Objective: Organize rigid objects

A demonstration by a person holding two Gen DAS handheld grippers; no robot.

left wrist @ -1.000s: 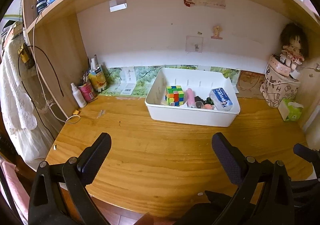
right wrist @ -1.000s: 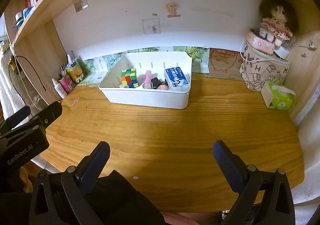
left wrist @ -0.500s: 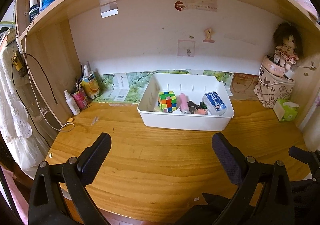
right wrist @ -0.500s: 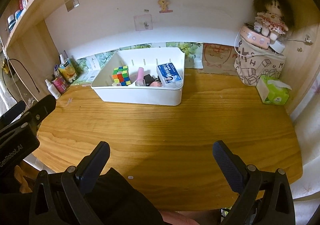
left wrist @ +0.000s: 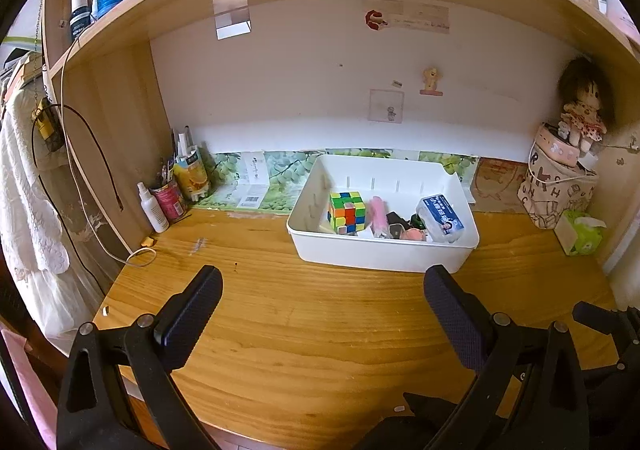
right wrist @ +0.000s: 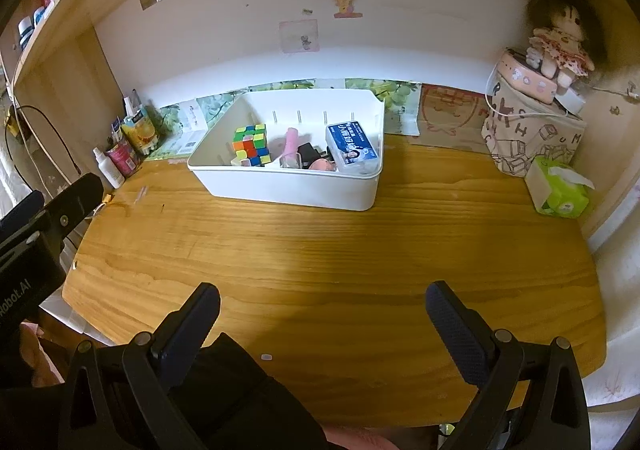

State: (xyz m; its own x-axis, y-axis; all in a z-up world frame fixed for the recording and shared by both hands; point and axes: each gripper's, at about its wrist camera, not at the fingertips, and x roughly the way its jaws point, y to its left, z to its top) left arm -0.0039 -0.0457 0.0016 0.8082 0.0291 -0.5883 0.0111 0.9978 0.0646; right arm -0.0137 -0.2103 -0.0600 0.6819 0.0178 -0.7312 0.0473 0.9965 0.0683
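A white plastic bin (left wrist: 384, 254) (right wrist: 288, 189) stands at the back of the wooden desk. It holds a colourful puzzle cube (left wrist: 347, 211) (right wrist: 251, 145), a pink tube (left wrist: 378, 209) (right wrist: 291, 139), a blue-and-white box (left wrist: 442, 215) (right wrist: 352, 141), a black item and a peach-coloured item. My left gripper (left wrist: 322, 302) is open and empty, above the desk's front edge. My right gripper (right wrist: 322, 314) is open and empty, well short of the bin. The left gripper's finger also shows at the left of the right wrist view (right wrist: 68, 201).
Bottles and cans (left wrist: 172, 193) stand at the back left corner with a white cable (left wrist: 140, 254). A patterned bag with a doll (right wrist: 536, 121) and a green tissue pack (right wrist: 560, 189) stand at the right. A shelf with books runs overhead.
Both grippers have drawn back and up from the desk, so the bin looks smaller and farther. Both stay open and empty. Nothing on the desk has moved.
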